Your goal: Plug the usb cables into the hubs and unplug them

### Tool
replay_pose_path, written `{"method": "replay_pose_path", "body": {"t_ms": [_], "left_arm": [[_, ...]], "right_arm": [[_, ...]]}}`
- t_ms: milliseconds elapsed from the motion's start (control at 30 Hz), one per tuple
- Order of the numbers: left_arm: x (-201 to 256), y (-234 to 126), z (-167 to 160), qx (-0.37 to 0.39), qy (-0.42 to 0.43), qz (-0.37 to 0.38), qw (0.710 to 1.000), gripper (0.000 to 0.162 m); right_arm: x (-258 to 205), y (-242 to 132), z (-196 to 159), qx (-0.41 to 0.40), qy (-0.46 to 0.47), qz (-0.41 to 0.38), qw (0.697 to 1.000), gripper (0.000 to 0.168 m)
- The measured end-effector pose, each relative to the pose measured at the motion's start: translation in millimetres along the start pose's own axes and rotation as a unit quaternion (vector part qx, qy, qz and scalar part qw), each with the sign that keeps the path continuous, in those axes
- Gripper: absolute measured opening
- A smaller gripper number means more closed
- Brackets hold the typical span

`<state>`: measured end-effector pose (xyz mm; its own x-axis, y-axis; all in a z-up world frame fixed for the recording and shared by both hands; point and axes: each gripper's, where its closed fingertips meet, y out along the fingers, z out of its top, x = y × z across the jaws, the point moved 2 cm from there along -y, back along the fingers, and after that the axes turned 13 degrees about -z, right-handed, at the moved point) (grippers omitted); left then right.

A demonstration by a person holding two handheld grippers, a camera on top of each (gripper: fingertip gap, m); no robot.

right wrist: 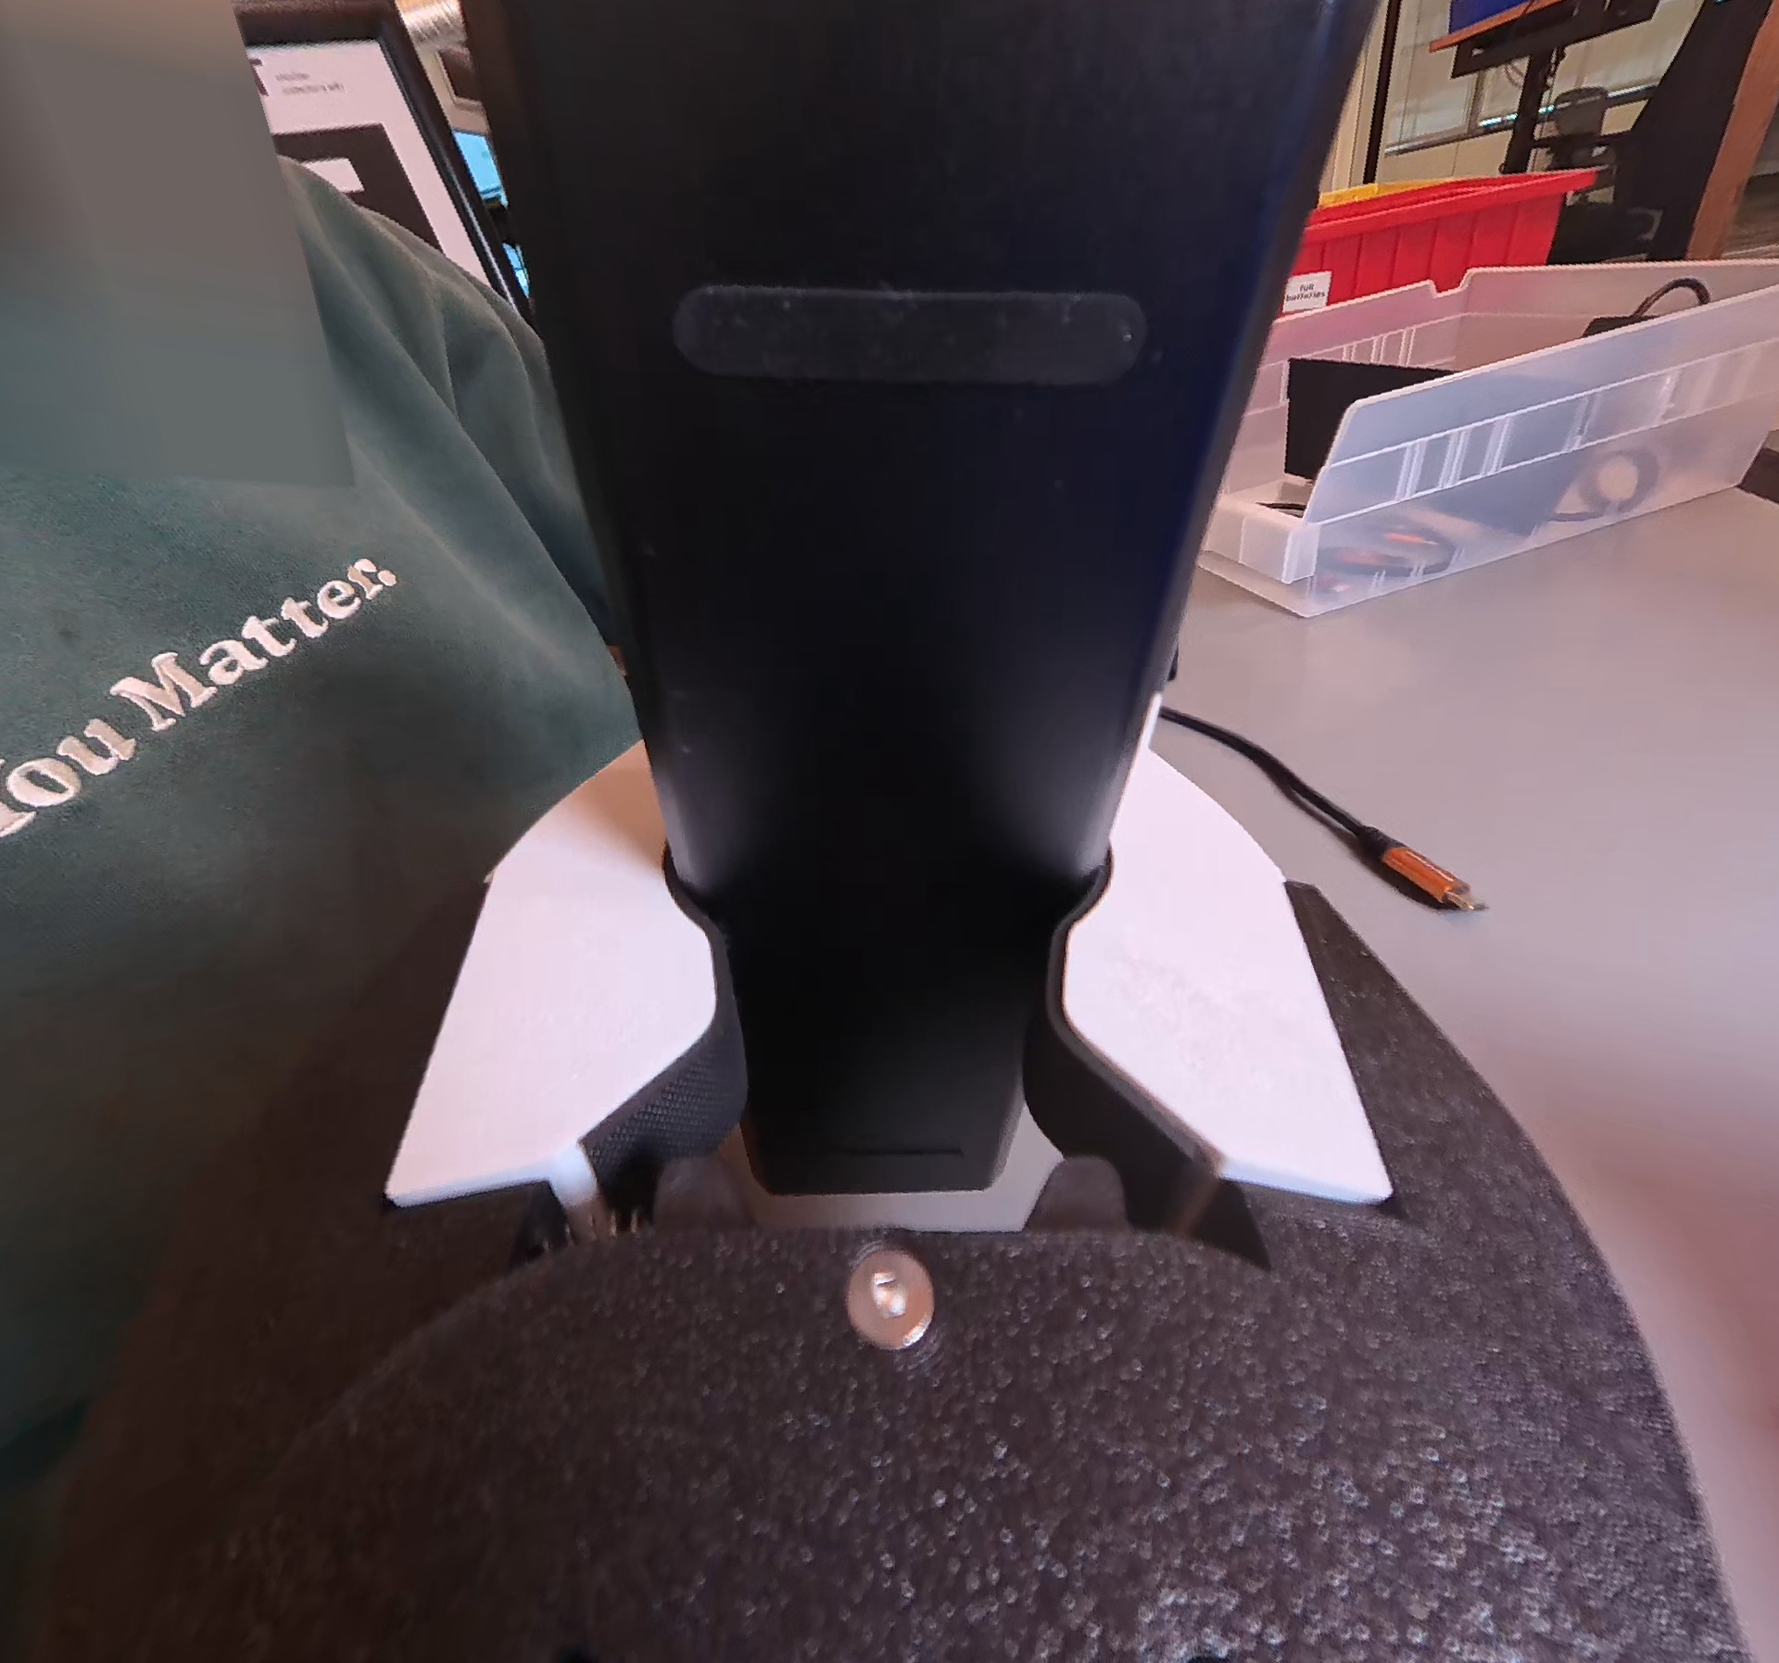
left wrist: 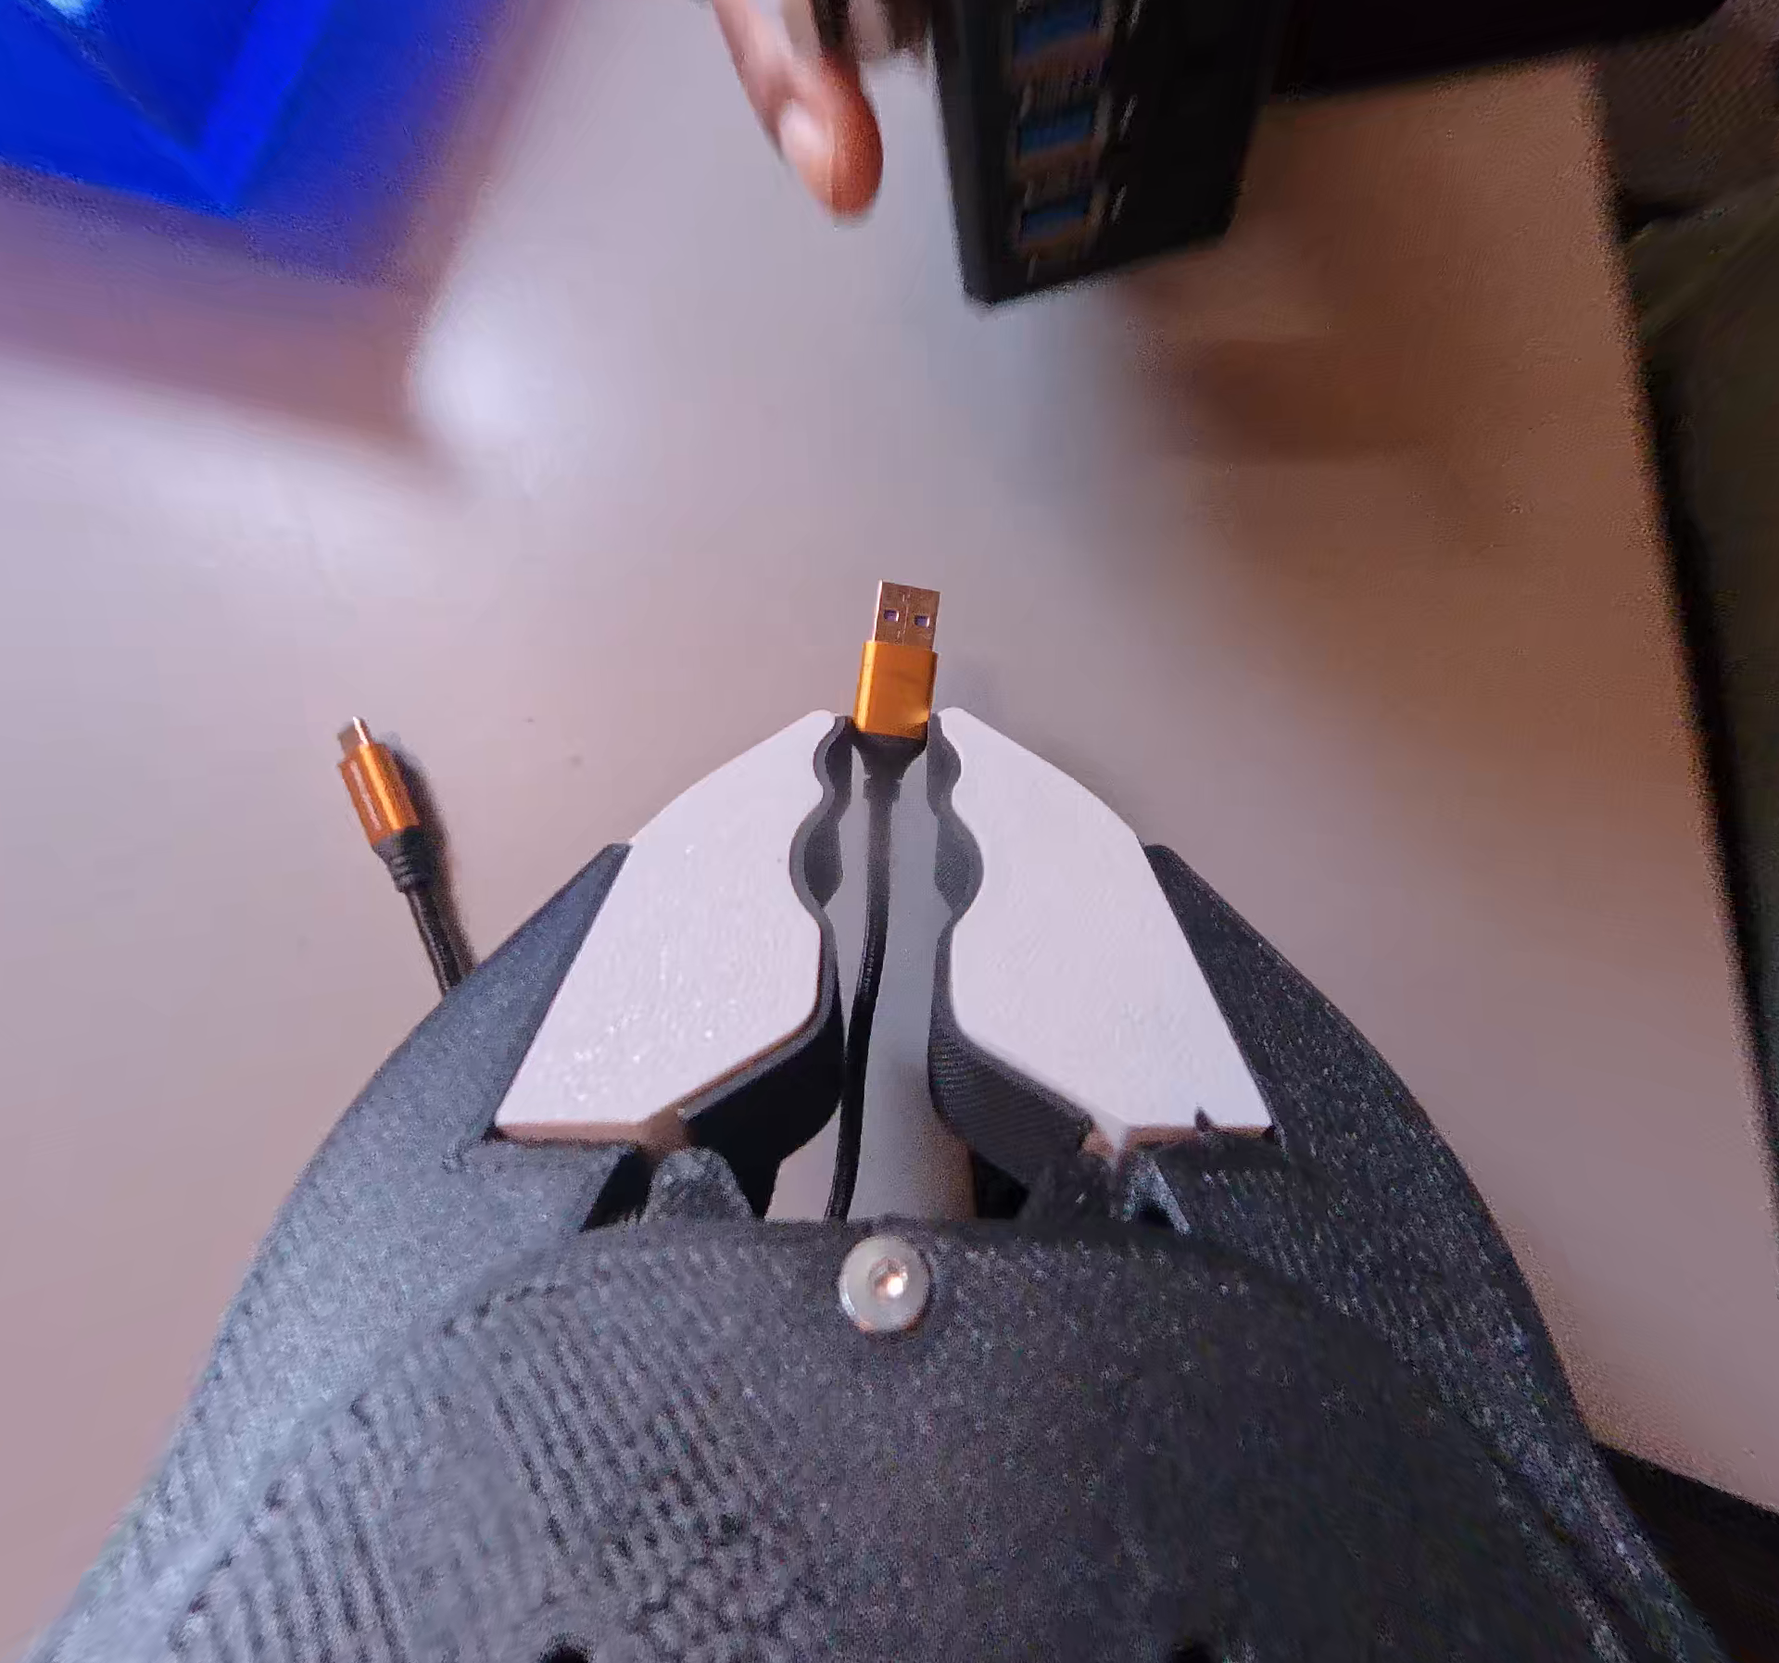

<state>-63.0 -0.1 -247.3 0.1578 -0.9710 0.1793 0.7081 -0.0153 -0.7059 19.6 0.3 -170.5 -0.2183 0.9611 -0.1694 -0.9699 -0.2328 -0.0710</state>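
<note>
Black hub [right wrist: 905,558] blocks view, ports blurred

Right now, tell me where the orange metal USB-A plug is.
In the left wrist view, the orange metal USB-A plug sits at centre, pinched at the left gripper tips, pointing toward the black hub at upper right, with a gap between them.
</note>
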Motion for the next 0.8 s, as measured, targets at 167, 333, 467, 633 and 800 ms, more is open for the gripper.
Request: {"method": "replay_pose_path", "body": {"t_ms": [167, 333, 467, 633, 800], "left_arm": [[21, -24, 41, 0.126, -0.015, -0.038, 0.991, 0.015], [33, -27, 66, 0.184, -0.019, -0.057, 0.981, 0.015], [34, -27, 80, 0.192, -0.021, -0.052, 0.980, 0.015], [31, -20, 83, 0.183, -0.041, -0.055, 0.981, 0.015], [28, -18, 76, 0.163, -0.058, -0.051, 0.984, 0.015]], "right_arm": [[-2, 4, -6, -0.014, -0.021, -0.005, 1.000, 0.072], [-4, 10, -12, -0.030, -0.039, -0.010, 0.999, 0.072], [-4, 13, -16, -0.041, -0.048, -0.016, 0.998, 0.072], [-2, 19, -27, -0.075, -0.075, -0.035, 0.994, 0.072], [2, 22, -39, -0.118, -0.114, -0.060, 0.985, 0.072]]}}
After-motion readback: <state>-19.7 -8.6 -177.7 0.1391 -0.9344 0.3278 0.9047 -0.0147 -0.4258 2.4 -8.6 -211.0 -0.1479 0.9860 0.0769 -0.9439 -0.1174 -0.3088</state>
